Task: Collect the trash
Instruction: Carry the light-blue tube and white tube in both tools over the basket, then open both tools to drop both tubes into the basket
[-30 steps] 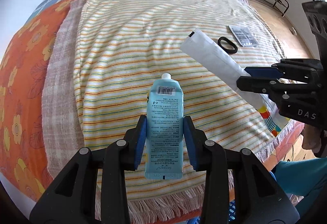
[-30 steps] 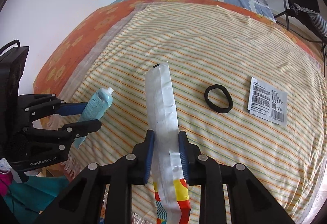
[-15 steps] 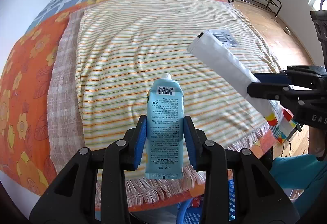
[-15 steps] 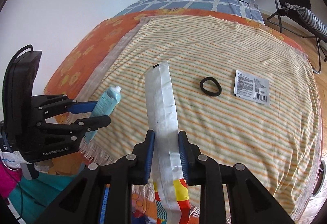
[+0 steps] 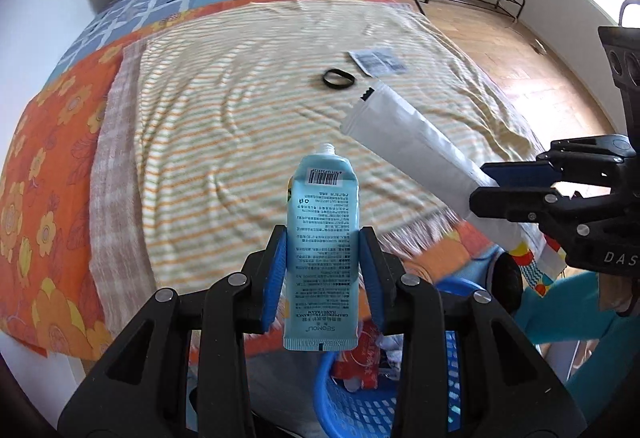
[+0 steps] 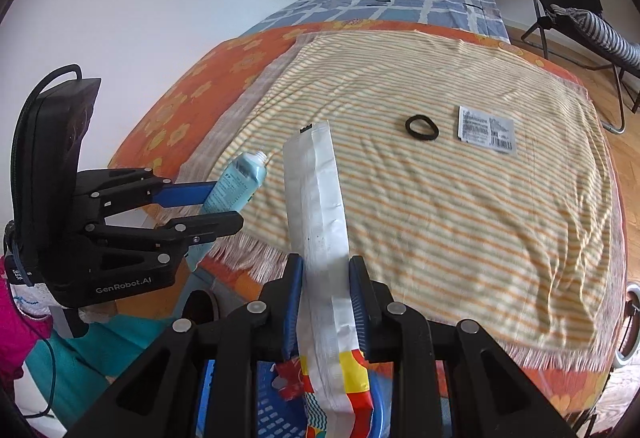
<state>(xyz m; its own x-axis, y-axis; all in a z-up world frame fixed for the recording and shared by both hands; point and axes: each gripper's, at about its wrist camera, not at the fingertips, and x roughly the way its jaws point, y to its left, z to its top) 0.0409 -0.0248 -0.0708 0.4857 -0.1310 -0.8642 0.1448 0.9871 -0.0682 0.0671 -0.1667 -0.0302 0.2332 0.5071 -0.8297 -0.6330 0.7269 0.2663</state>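
Left gripper clamping one SEOMOU hand cream tube; right gripper clamping one long white wrapper. Both hovering above blue basket. One hair tie, one printed sachet lying on bed.

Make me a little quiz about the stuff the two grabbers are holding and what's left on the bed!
1. True or false: the left gripper is shut on a blue tube.
2. What does the right gripper hold? A) black ring B) long white wrapper C) flat sachet
3. Fill in: below both grippers sits a blue ____.

Key
1. True.
2. B, the long white wrapper; the black ring and flat sachet lie on the striped blanket.
3. Basket.
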